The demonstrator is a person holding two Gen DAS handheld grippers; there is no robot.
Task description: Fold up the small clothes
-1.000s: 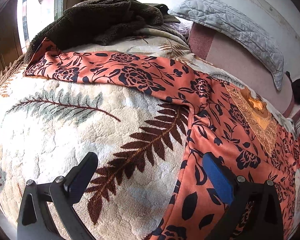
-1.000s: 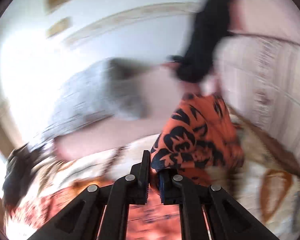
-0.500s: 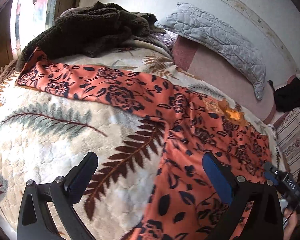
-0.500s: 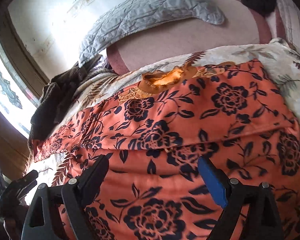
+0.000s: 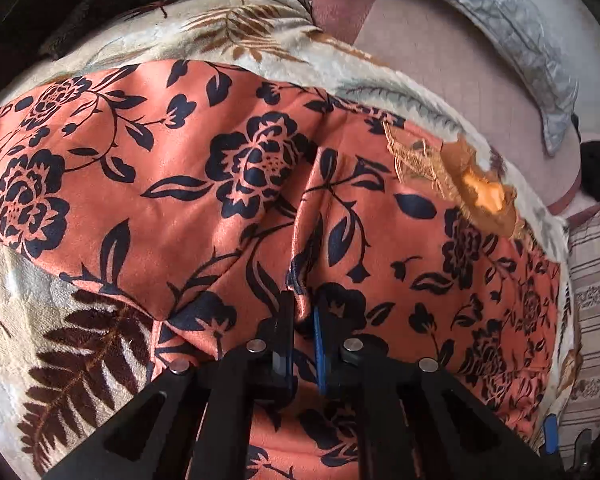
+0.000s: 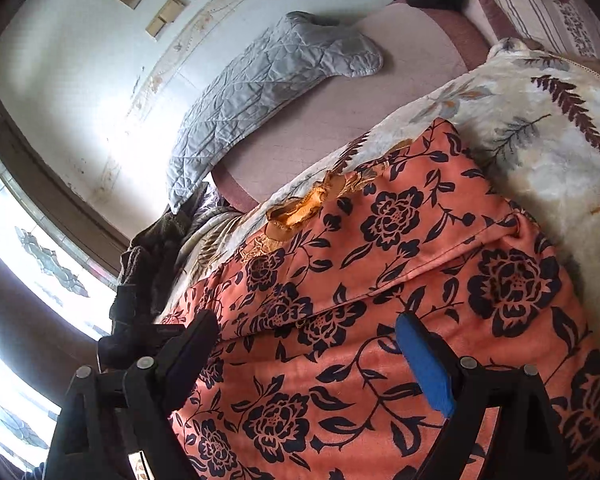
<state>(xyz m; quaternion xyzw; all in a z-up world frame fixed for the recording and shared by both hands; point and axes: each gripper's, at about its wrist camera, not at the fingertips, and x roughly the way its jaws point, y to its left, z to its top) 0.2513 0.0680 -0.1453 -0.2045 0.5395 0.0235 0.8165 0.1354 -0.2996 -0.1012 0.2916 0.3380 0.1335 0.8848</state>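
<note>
The left gripper is pinching a thin ridge of the orange floral garment while the right gripper is hovering wide apart, so the slippery pinch is risking slipping free.

Daylight floods in through the window, blowing out its panes and casting hard glare on the wall beside it. Away from the window, the orange floral garment stays evenly lit and sharp. Fisheye bending curves both views, with corners falling to black.
</note>
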